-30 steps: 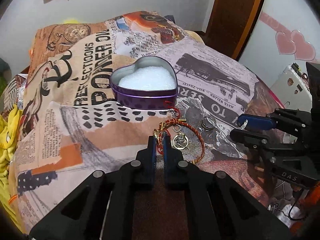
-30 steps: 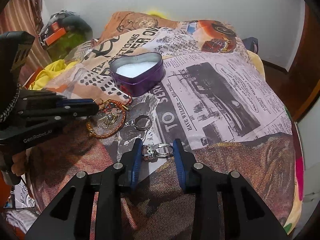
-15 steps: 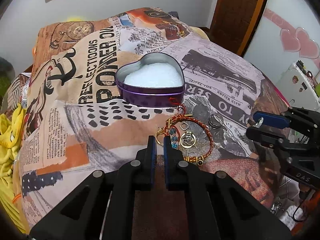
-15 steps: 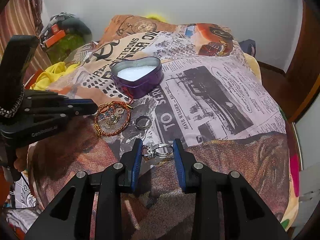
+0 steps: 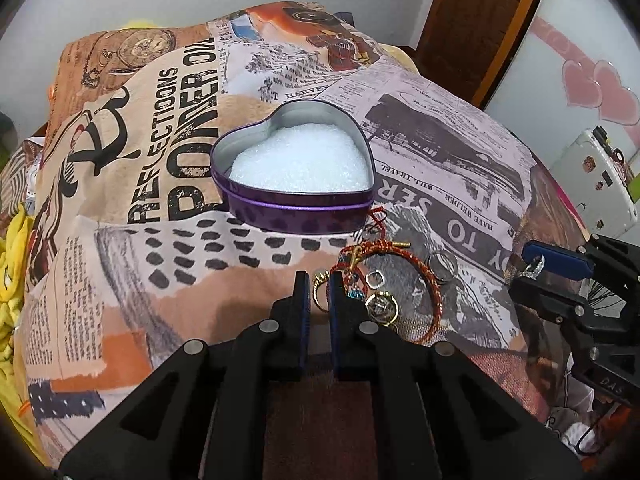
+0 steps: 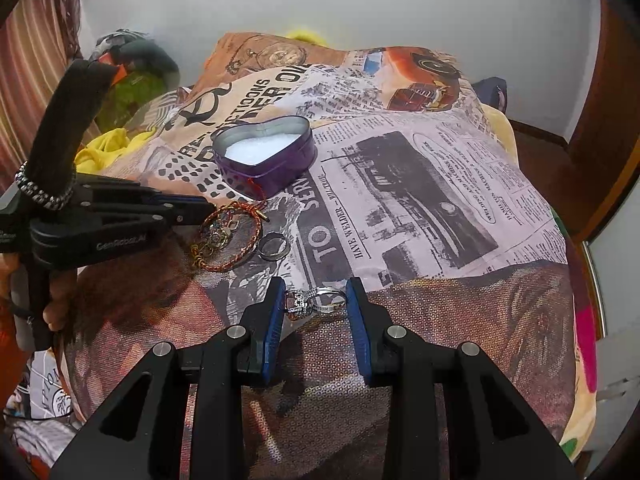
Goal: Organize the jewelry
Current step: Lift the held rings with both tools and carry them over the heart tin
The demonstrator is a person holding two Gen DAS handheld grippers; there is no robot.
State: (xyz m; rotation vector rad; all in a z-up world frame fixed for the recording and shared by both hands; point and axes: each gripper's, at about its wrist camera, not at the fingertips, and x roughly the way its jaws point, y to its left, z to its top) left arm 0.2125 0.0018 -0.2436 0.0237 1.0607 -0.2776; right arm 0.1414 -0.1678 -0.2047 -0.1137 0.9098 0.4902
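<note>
A purple heart-shaped tin [image 5: 296, 184] with white foam inside sits open on the printed bedspread; it also shows in the right wrist view [image 6: 266, 156]. My left gripper [image 5: 319, 284] is shut on a small gold ring [image 5: 318, 294], lifted beside the red-orange cord bracelet [image 5: 404, 292]. A gold charm ring [image 5: 382, 306] lies inside the bracelet loop and a plain silver ring [image 5: 442, 266] lies to its right. My right gripper [image 6: 316, 300] is shut on a silver stone-set ring [image 6: 316, 300], held above the bedspread. The bracelet [image 6: 228, 240] and plain ring [image 6: 273, 246] also show there.
The bedspread [image 6: 420, 200] covers a bed that drops off at the right and near edges. Yellow cloth [image 5: 12, 248] lies at the left. A white case [image 5: 596, 184] stands at the right by a wooden door frame [image 5: 480, 24]. A wall stands behind the bed.
My left gripper has risen and drawn back from the bracelet pile with the gold ring between its fingers. My right gripper has lifted slightly, still holding the silver ring.
</note>
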